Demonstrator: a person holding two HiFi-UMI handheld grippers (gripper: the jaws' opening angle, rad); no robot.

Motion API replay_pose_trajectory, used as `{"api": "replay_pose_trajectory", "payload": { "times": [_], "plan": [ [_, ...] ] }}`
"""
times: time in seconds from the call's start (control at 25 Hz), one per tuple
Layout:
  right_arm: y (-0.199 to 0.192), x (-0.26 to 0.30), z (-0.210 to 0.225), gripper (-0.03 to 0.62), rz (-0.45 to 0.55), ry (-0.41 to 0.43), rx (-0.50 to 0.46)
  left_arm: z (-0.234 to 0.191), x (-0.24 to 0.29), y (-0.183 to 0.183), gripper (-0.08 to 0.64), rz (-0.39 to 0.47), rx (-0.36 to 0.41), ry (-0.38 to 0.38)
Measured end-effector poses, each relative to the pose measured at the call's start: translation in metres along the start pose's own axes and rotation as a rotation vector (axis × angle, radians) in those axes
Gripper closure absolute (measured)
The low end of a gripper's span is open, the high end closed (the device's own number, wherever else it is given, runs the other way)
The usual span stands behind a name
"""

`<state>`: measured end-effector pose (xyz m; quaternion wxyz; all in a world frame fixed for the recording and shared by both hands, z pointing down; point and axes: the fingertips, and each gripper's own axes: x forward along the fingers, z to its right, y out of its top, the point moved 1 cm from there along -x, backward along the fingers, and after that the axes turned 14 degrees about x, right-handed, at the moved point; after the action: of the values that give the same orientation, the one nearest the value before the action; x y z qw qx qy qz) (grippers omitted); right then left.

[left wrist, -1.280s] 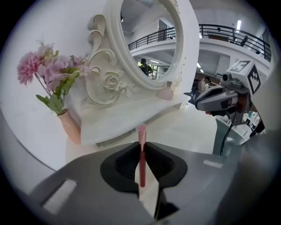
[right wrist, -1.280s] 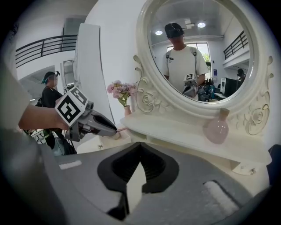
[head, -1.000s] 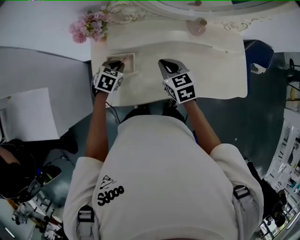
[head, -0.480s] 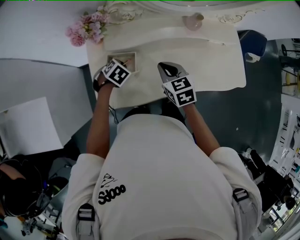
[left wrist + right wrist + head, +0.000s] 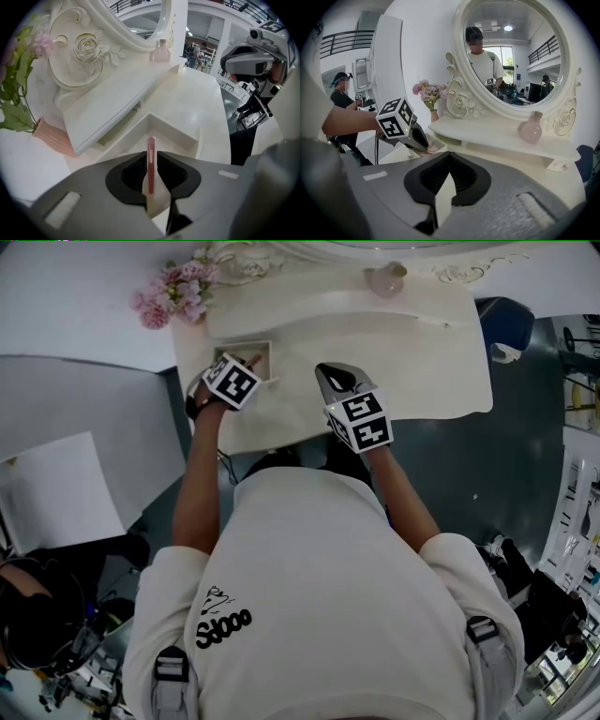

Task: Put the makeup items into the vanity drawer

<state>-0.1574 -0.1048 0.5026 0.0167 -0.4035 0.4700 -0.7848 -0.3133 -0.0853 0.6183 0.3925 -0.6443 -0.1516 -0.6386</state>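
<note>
The white vanity's small drawer [image 5: 264, 354] stands open at the table's left. My left gripper [image 5: 246, 367] points steeply down into it. In the left gripper view a thin pink makeup stick [image 5: 151, 143] stands upright between the jaws of the left gripper [image 5: 150, 157], its tip over the drawer's floor [image 5: 176, 140]. These jaws have just been opening, and a narrow gap shows on each side of the stick. My right gripper [image 5: 334, 374] hovers over the tabletop right of the drawer, shut and empty [image 5: 450, 157]; its view shows the left gripper [image 5: 419, 136] at the drawer.
Pink flowers in a vase [image 5: 173, 298] stand just behind the drawer at the left. A raised shelf [image 5: 328, 320] runs below the oval mirror [image 5: 511, 51] and bears a pink bottle [image 5: 384, 279]. A blue chair [image 5: 511, 334] is at the table's right end.
My left gripper has tipped downward and sunk into the open drawer with the pink stick. The right gripper has stayed where it was.
</note>
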Motion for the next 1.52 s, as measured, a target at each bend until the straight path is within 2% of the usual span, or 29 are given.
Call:
{"api": "replay_pose_trajectory", "payload": {
  "times": [0.16,0.32,0.4,0.56,0.68,0.76,0.96,1.08,1.36,1.52],
  "plan": [
    [0.006,-0.004,0.010,0.589,0.024,0.012,-0.012,-0.002,-0.001,-0.003,0.431,0.015,-0.066,-0.002],
    [0.016,-0.016,0.024,0.589,0.049,0.034,-0.029,0.004,-0.008,-0.008,0.460,0.056,-0.186,0.051],
    [0.022,-0.027,0.032,0.589,0.056,0.045,-0.038,0.007,-0.018,0.001,0.494,0.126,-0.233,0.105],
    [0.053,-0.034,0.044,0.589,0.100,0.085,-0.085,-0.016,-0.061,0.034,0.543,0.319,-0.291,0.279],
    [0.078,-0.045,0.048,0.589,0.144,0.113,-0.132,-0.019,-0.091,0.051,0.543,0.436,-0.389,0.333],
    [0.095,-0.053,0.050,0.589,0.177,0.125,-0.168,-0.023,-0.112,0.066,0.543,0.517,-0.418,0.372],
    [0.138,-0.069,0.044,0.589,0.260,0.163,-0.280,-0.035,-0.170,0.106,0.543,0.673,-0.388,0.493],
    [0.170,-0.081,0.040,0.589,0.332,0.198,-0.292,-0.041,-0.206,0.128,0.543,0.748,-0.347,0.552],
    [0.229,-0.113,0.028,0.589,0.463,0.236,-0.346,-0.050,-0.282,0.155,0.543,0.864,-0.280,0.689],
    [0.247,-0.125,0.023,0.589,0.518,0.240,-0.366,-0.050,-0.312,0.164,0.543,0.885,-0.251,0.739]
  ]
}}
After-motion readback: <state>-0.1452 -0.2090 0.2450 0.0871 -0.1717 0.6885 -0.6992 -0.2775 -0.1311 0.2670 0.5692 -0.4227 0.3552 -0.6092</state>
